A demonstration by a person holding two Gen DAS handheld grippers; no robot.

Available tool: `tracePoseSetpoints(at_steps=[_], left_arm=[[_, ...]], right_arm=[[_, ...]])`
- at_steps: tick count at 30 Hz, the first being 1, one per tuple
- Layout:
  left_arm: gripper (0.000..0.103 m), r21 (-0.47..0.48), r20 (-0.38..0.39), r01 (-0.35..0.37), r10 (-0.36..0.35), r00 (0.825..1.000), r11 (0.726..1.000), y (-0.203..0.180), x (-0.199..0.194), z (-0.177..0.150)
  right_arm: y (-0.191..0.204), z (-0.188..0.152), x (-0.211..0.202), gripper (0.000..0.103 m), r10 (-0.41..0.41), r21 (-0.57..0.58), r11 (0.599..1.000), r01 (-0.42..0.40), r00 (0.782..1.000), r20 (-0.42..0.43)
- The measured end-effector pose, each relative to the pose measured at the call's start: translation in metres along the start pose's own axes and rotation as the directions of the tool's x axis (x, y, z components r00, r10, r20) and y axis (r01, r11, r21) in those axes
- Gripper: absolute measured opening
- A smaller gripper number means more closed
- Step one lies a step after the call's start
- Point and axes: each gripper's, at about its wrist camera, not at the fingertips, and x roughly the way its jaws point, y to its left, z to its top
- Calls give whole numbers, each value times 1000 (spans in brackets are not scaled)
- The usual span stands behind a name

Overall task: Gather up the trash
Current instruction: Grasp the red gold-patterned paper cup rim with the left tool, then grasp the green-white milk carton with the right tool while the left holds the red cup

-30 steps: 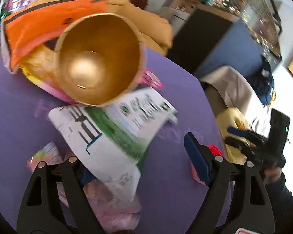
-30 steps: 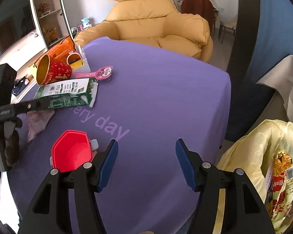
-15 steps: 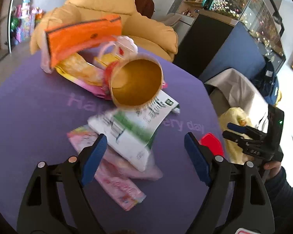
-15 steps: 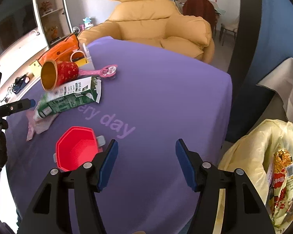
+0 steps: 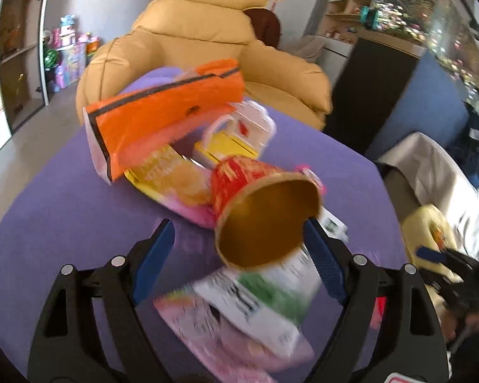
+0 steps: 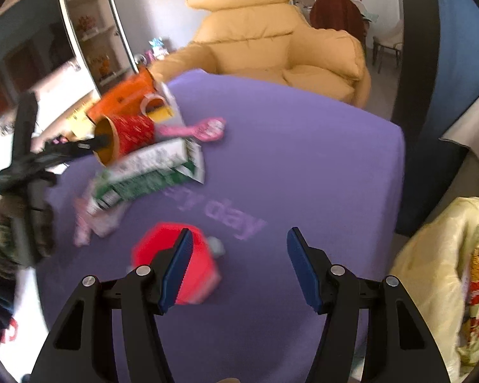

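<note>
A red paper cup (image 5: 265, 210) with a gold inside lies on its side on the purple table (image 5: 48, 207), mouth towards my left gripper (image 5: 238, 249). That gripper is open, the cup sits between its fingers, and the right finger overlaps the rim. In the right wrist view one finger reaches the cup (image 6: 127, 137) mouth. A flattened green and white carton (image 5: 258, 293) and a pink wrapper (image 5: 214, 335) lie under the gripper. My right gripper (image 6: 239, 255) is open and holds nothing. A red octagonal container (image 6: 182, 271) sits by its left finger.
An orange bag (image 5: 169, 118), a yellow snack bag (image 5: 172, 175) and a white and yellow toy (image 5: 239, 134) lie behind the cup. A pink spoon (image 6: 194, 129) lies beside it. A yellow trash bag (image 6: 447, 271) hangs off the table's right edge. A tan armchair (image 6: 271, 41) stands behind.
My left gripper pulled back from the cup, then closed in again, so the cup now lies between its fingers. The right gripper shifted towards the red container.
</note>
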Motion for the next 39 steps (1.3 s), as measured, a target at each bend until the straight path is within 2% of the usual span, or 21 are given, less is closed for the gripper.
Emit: tracePoseSetpoints(at_steps=[1, 3, 6, 7, 9, 11, 14, 17, 21, 24, 28, 29, 32, 35, 37, 39], left_arm=[[78, -5, 6, -19, 19, 1000, 1000, 1, 3, 4], [71, -20, 15, -50, 51, 999, 999, 3, 8, 11], [42, -73, -16, -88, 87, 996, 993, 11, 14, 16], [37, -79, -22, -76, 74, 997, 994, 12, 14, 17], [13, -73, -24, -54, 53, 998, 996, 15, 13, 15], [7, -68, -13, -49, 48, 999, 996, 16, 6, 12], [4, -62, 1, -56, 57, 998, 996, 21, -6, 2], [4, -78, -6, -32, 32, 999, 996, 30, -18, -12], [4, -119, -43, 24, -29, 999, 993, 41, -24, -26], [4, -136, -59, 64, -72, 996, 989, 43, -27, -35], [4, -127, -76, 99, -109, 991, 987, 33, -27, -42], [4, -120, -72, 95, -104, 992, 988, 29, -28, -43], [4, -95, -43, 41, -45, 998, 995, 23, -34, -43], [4, -79, -25, -13, 11, 1000, 997, 21, -36, -42], [4, -81, -29, -16, 13, 999, 997, 21, -35, -42], [4, -83, -33, -17, 14, 999, 996, 22, -34, -42]], right_arm=[[5, 3, 1, 58, 12, 7, 1000, -12, 1000, -3], [19, 10, 7, 58, 31, 1, 1000, -31, 999, -13], [40, 18, 16, 58, 40, -18, 999, -40, 999, -14], [46, 21, 19, 58, 48, -15, 999, -49, 999, -15], [59, 28, 29, 58, 89, 20, 996, -89, 996, -25], [69, 37, 41, 58, 126, 62, 990, -123, 991, -37], [84, 49, 66, 58, 145, 88, 986, -139, 987, -70], [95, 56, 88, 58, 134, 75, 989, -126, 984, -115], [99, 66, 106, 58, 54, -5, 998, -55, 988, -143], [85, 69, 112, 58, 37, -19, 999, -40, 987, -159], [64, 79, 111, 58, -106, -51, 994, 101, 987, -120], [60, 82, 109, 58, -119, -35, 993, 116, 986, -115], [49, 82, 108, 58, -13, 92, 995, 25, 990, -137], [49, 80, 116, 58, 81, 227, 973, -45, 985, -154], [56, 83, 125, 58, 61, 228, 973, -20, 982, -176], [69, 93, 131, 58, 1, 181, 983, 29, 987, -160]])
